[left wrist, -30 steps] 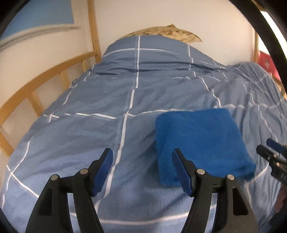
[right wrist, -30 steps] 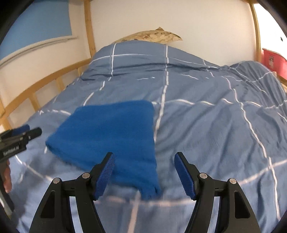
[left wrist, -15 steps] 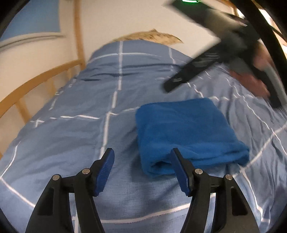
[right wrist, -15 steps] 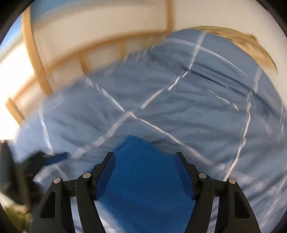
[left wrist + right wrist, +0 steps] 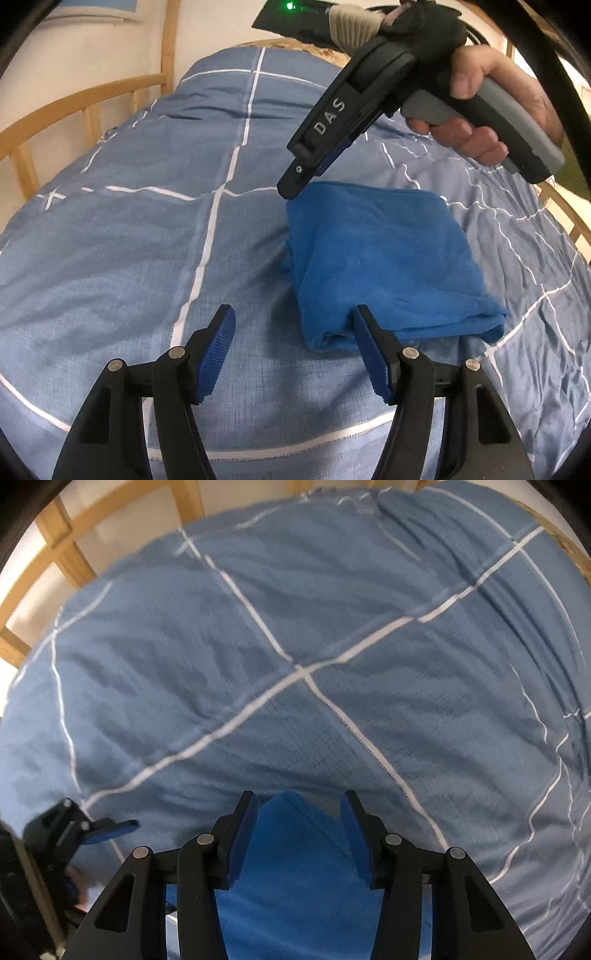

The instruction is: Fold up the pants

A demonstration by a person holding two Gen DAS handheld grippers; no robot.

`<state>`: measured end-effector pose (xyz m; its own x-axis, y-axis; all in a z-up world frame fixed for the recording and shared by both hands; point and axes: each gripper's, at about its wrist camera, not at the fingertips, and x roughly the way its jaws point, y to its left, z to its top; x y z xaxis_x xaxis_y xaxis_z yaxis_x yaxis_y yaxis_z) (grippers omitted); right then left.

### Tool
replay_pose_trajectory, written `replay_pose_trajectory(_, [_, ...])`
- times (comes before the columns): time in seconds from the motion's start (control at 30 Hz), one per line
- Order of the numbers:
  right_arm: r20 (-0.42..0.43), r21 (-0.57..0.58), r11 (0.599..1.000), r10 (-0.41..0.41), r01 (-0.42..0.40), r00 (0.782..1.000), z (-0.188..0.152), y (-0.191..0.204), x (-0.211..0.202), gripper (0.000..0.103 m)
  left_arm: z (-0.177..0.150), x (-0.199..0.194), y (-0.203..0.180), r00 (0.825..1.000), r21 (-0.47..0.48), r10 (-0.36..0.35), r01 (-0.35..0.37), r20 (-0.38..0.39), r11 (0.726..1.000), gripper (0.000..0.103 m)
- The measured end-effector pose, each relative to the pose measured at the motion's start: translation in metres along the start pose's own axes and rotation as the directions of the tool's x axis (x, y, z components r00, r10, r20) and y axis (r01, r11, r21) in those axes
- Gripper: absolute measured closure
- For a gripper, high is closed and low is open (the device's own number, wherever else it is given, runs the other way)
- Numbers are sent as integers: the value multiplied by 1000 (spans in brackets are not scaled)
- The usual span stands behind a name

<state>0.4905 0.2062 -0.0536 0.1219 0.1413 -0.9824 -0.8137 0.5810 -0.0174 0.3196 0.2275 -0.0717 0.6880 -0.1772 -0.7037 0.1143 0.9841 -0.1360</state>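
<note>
While we scanned from the left, the wooden bed rail ran along the far left edge and the checked duvet lay spread over the whole bed, with nothing of the task on that side. Nearer the middle, our left gripper hovered low over the duvet with its jaws well apart and nothing between them; its right finger stood just at the near left corner of the pants, and we could not tell whether it touched the cloth.

The pants themselves sat right of centre on the duvet as a compact blue rectangle, layers stacked, a rolled fold along the near edge. We judged the folding largely done: no loose leg or waistband showed anywhere, and the bundle looked squared off.

Further right and farther away, our right gripper pointed steeply down at the far left corner of the bundle, held by a hand. Its jaws had just been closing, and from its own camera that blue corner sat between the pads with a gap on either side, so no pinch yet.

What was left, by our reading, was either one more fold of that far corner or a last tidy and lift.
</note>
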Motion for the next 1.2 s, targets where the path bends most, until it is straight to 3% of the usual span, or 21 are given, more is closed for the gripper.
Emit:
replay_pose_trajectory(0.07, [-5,8,1000,9,-9,1000,1,-2,3,55,2,-6,1,1000,-3,-4,4,-5,1000,39])
replay_pose_trajectory(0.2, [-28,41,999,29,-28,999,1,-7,10,55,5,-14,10,997,5,76,-76,21,997,40])
replay_pose_trajectory(0.3, [-48,49,998,40,-37,998,1,-7,13,61,3,-7,18,1000,-57,20,-20,-13,998,46])
replay_pose_trajectory(0.47, [-43,51,999,11,-9,999,-2,-10,4,62,2,-13,5,999,27,37,-37,-19,999,48])
replay_pose_trajectory(0.6, [-45,13,1000,-14,14,999,-4,-4,2,62,1,-16,-6,998,64,-33,37,-58,997,48])
replay_pose_trajectory(0.73, [-40,0,999,-46,46,998,-4,-2,1,62,-4,-7,-16,998,123,14,-5,-66,992,47])
replay_pose_trajectory(0.9, [-54,16,999,-32,33,998,-5,-3,8,62,-4,1,-16,1000,90,-14,13,6,996,48])
replay_pose_trajectory(1.0, [-55,29,999,-19,20,998,-3,-6,11,62,-3,6,-16,999,72,-7,3,54,997,57])
replay_pose_trajectory(1.13, [-67,24,999,-20,22,998,-1,-4,17,62,-5,4,-23,995,125,19,-31,98,992,64])
replay_pose_trajectory(1.2, [-75,9,1000,-22,23,997,0,0,21,67,-5,3,-27,993,151,30,-47,113,987,69])
